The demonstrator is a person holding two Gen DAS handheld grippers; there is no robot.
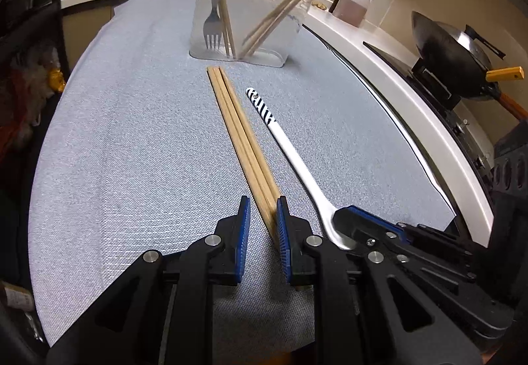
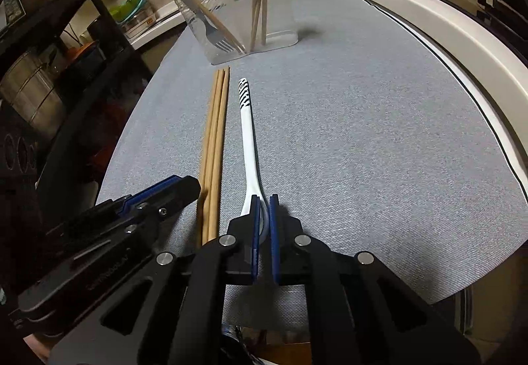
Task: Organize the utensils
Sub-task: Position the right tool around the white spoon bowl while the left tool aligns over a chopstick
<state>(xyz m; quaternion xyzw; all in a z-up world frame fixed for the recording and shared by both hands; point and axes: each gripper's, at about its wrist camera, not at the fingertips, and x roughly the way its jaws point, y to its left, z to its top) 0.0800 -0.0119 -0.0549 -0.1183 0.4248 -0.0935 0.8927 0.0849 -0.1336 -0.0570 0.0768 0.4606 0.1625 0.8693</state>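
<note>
Three wooden chopsticks lie side by side on the grey mat, pointing at a clear plastic holder. The holder has a fork and more chopsticks in it. A white spoon with a striped handle end lies right of the chopsticks. My left gripper is open, its jaws astride the near ends of the chopsticks. My right gripper is shut on the white spoon at its bowl end. The chopsticks and holder also show in the right wrist view.
The grey mat covers a table beside a white counter. A black wok sits on the stove at right, an oil jug behind. A sink and bottles are at the back. Dark shelving with pots stands at left.
</note>
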